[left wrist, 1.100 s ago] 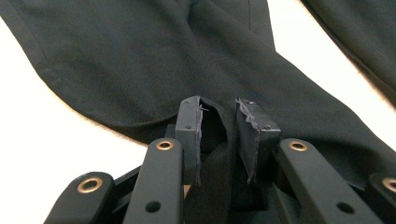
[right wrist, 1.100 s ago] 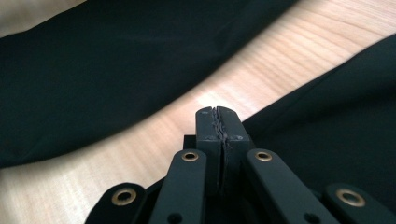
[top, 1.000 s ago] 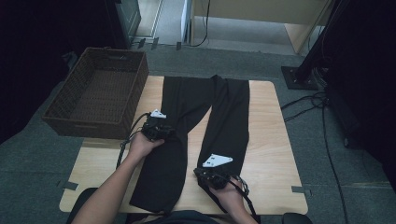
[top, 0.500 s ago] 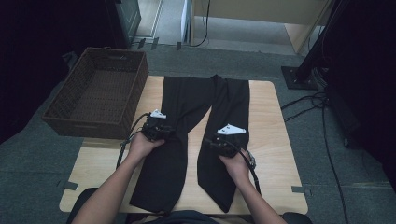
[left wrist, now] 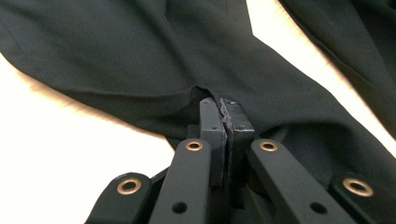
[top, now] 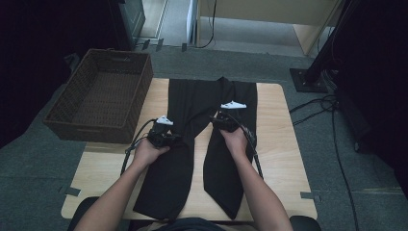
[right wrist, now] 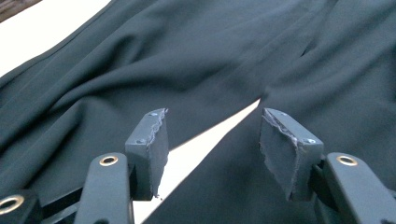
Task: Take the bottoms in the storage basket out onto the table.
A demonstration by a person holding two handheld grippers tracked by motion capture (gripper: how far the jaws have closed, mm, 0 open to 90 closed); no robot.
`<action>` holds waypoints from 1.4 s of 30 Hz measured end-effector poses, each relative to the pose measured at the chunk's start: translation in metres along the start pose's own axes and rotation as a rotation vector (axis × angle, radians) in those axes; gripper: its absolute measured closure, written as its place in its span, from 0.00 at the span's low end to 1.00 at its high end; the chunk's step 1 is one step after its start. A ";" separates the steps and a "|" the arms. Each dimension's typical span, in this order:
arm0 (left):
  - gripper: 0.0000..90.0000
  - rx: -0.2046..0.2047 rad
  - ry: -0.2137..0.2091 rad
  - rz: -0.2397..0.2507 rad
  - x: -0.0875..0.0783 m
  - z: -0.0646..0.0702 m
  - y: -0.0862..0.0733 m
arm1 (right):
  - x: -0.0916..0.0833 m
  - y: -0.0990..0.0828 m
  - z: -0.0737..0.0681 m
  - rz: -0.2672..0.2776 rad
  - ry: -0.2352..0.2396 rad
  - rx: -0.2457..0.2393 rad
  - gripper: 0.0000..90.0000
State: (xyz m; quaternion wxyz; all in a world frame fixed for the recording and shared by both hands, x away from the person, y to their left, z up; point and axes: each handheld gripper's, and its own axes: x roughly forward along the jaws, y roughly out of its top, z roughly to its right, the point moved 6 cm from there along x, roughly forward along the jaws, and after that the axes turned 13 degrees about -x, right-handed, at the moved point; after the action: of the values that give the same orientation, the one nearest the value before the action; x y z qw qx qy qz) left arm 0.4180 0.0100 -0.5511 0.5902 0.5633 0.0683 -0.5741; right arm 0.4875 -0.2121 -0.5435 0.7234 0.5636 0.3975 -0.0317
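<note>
Trousers, black and laid flat, lie lengthwise on the wooden table, waistband at the far edge and both legs running back toward the person, spread in a narrow V. Folding has hardly begun, to judge from how they lie: no part of the cloth is doubled over yet and the wicker basket, just off the table's left far corner, holds nothing. What looks done is one grip; the fold itself, and likely the move to the basket, are left.

Relative to the trousers, the left gripper sits at the outer edge of the left leg, about halfway along it. Its own view shows its jaws pressed together on a small raised ridge of that leg's edge, so it is pinching the cloth, with pale table to one side.

The right gripper hovers over the inner edge of the right leg, near the crotch where the V of bare table closes. Its jaws have just been opening and now stand spread, with the pads clear of the fabric and nothing gripped between them; the wedge of bare table and the right leg's edge lie below the gap.
</note>
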 end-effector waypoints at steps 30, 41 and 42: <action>0.99 0.008 -0.017 0.024 0.000 0.010 -0.008 | 0.046 0.016 -0.004 -0.047 -0.075 -0.077 0.73; 0.86 0.001 -0.025 0.011 -0.003 0.008 -0.007 | 0.033 0.007 -0.007 -0.046 -0.028 -0.064 0.99; 0.84 -0.011 -0.030 0.011 -0.003 0.008 -0.006 | 0.029 0.005 -0.007 -0.054 -0.021 -0.078 0.99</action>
State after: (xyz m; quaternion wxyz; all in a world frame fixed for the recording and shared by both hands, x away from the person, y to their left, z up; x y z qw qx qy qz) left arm 0.4075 0.0077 -0.5498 0.5975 0.5518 0.0594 -0.5788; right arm 0.5065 -0.1929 -0.5579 0.7479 0.5238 0.4057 -0.0414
